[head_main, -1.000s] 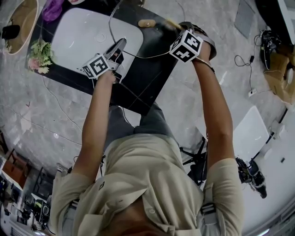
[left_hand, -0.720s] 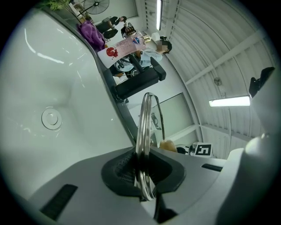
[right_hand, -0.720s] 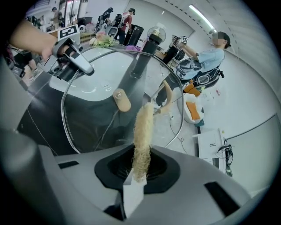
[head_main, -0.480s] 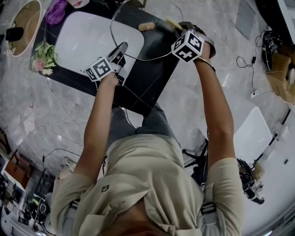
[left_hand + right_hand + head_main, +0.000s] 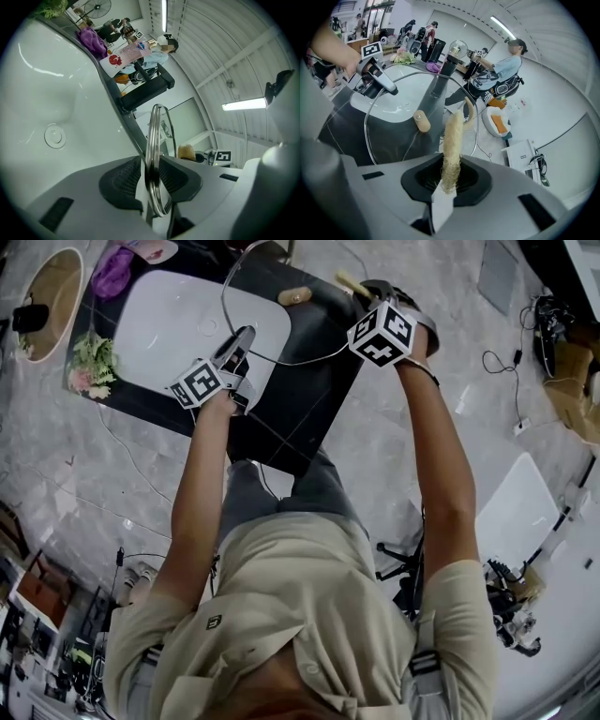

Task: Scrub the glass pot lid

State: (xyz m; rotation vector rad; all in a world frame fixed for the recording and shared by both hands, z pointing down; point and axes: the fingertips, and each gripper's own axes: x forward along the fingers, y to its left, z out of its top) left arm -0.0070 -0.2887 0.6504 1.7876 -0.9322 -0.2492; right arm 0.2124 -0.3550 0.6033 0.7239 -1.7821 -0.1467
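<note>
The glass pot lid point(image 5: 286, 324) stands on edge over the black counter beside the sink, its tan knob point(image 5: 298, 294) facing my right gripper. My left gripper point(image 5: 242, 338) has the lid's steel rim point(image 5: 154, 140) between its pads. These jaws are opening, though the pads point(image 5: 122, 180) still look in touch with the rim. My right gripper point(image 5: 361, 292) is shut on a beige loofah scrubber point(image 5: 452, 140), whose tip reaches the lid's glass point(image 5: 403, 122) near the knob point(image 5: 422, 121).
A white sink basin point(image 5: 169, 324) is set in the black counter point(image 5: 300, 399), with a dark faucet point(image 5: 443, 70) behind it. Flowers point(image 5: 89, 362) and a purple cloth point(image 5: 112, 273) lie at the sink's left. A person point(image 5: 501, 70) sits beyond the counter.
Both grippers and the lid stay almost where they were. The head view has shifted slightly.
</note>
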